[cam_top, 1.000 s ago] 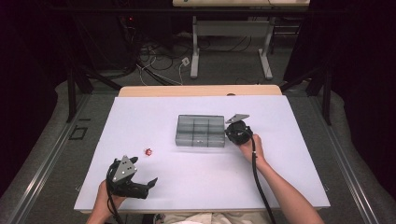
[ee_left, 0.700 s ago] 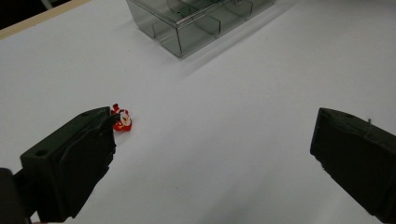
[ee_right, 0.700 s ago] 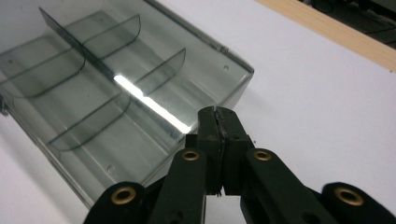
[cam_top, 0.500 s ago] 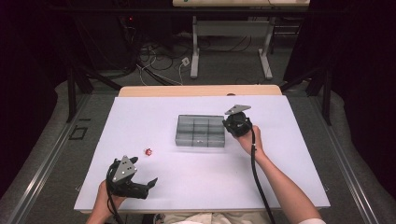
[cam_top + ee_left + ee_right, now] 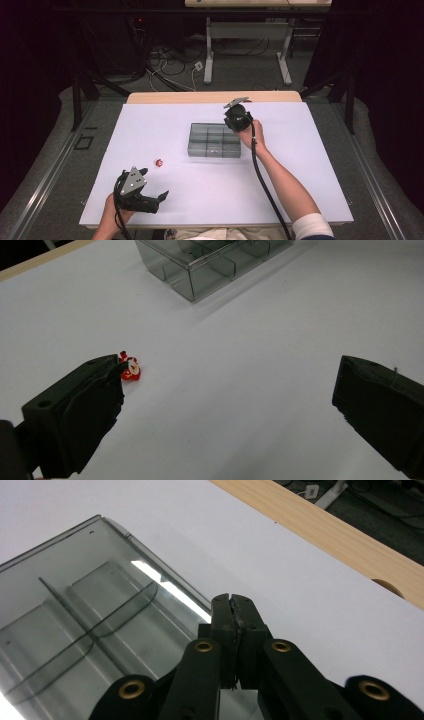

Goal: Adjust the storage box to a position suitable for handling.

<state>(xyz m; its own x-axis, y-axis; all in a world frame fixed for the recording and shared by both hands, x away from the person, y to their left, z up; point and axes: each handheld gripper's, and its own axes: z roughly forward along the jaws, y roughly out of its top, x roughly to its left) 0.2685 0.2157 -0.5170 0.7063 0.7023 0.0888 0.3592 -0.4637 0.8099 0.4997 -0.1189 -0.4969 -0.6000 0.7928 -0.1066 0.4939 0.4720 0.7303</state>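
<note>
Nearest, at the table's point(image 5: 300, 165) front-left edge: left gripper point(image 5: 162, 196), jaws spread wide and holding nothing, resting low in the hand and aimed rightward across the table. Just beyond and to its left side, a small red figure point(image 5: 159, 163) lying on the bare white surface, apart from everything; in the left gripper view it point(image 5: 130, 368) sits right off the tip of the left-hand jaw, outside the gap rather than between the jaws. Long axis too small to tell. Farther on, the clear compartment box point(image 5: 214, 140) at table centre, compartments seemingly empty. Farthest, right gripper point(image 5: 234, 611), jaws pressed together on nothing visible, poised over the box's far right corner. Left gripper clearly closer to the figure; probably a swing toward it needed to bring it between the jaws.
</note>
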